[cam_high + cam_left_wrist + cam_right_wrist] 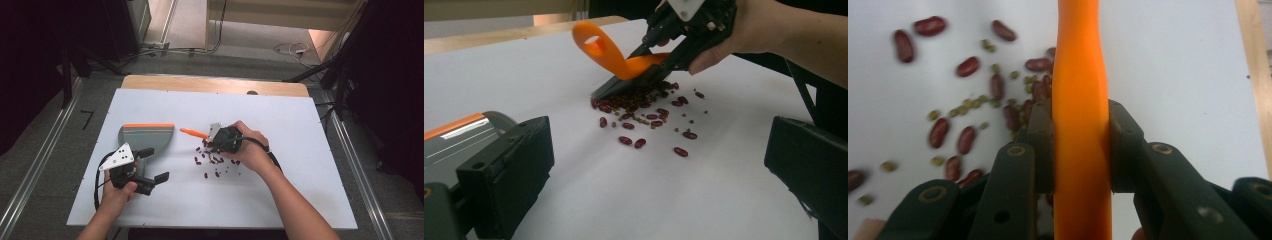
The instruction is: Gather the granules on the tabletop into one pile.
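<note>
Dozens of red kidney beans (214, 161) and smaller green mung beans (967, 104) lay loose on the white desk (280, 190), scattered around the dark bristle edge of a small brush (624, 87). The right claw (218, 137) was clamped tight on the brush's orange handle (1081, 125), jaws pressing it from both sides. The left claw (150, 170) hung wide open and held nothing, just in front of the grey dustpan (146, 137) with its orange rim.

The likeliest trouble, I judged, was a fast or steep stroke flicking beans across the smooth desk, away from the dustpan and perhaps off the edge. The tiny green ones could slip under the bristles and be left behind. The smooth handle might also twist between the jaws under sideways load. With the dustpan unheld, beans pushed against its lip could shove it back rather than ride in. Nothing else stood between pile and pan; cables lay on the floor beyond.
</note>
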Available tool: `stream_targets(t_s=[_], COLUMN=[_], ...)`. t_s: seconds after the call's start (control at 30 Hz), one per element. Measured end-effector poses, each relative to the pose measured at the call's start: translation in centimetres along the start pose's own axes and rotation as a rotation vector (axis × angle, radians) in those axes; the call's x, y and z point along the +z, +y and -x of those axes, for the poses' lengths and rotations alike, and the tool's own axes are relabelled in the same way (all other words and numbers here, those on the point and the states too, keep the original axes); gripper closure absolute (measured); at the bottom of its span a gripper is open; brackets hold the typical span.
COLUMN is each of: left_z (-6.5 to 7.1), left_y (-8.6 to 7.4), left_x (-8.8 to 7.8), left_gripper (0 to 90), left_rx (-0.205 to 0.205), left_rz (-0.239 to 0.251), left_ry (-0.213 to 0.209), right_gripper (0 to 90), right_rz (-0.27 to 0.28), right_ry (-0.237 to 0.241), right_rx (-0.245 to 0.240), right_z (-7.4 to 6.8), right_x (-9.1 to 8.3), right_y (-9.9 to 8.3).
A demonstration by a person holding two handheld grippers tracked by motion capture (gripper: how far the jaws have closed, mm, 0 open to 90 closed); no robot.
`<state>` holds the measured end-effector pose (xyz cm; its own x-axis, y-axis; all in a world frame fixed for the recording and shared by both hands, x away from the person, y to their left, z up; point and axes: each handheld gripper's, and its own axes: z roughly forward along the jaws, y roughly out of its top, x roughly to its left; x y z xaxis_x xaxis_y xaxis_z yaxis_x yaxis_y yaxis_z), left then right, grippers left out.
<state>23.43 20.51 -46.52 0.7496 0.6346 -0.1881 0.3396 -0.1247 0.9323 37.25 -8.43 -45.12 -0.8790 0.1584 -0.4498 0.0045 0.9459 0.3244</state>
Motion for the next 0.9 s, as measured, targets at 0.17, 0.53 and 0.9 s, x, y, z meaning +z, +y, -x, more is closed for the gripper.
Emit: stream_targets(t_s=[0.17, 0.53, 0.9], left_z=[0.0, 0.0, -0.2], left_y=[0.0, 0.0, 0.0], left_x=[0.1, 0.0, -0.2], left_gripper=[0.2, 0.1, 0.1], left_rx=[0.003, 0.006, 0.004], left_rz=[-0.002, -0.003, 0.005], left_ry=[-0.001, 0.001, 0.004], right_gripper=[68.7, 68.7, 68.7], right_rz=[0.013, 0.039, 0.028], right_ry=[0.019, -0.056, -0.005], right_rx=[-0.005, -0.029, -0.11], right_z=[0.0, 2.4, 0.0], right_x=[-1.0, 0.1, 1.3], right_y=[-0.2, 2.2, 2.8])
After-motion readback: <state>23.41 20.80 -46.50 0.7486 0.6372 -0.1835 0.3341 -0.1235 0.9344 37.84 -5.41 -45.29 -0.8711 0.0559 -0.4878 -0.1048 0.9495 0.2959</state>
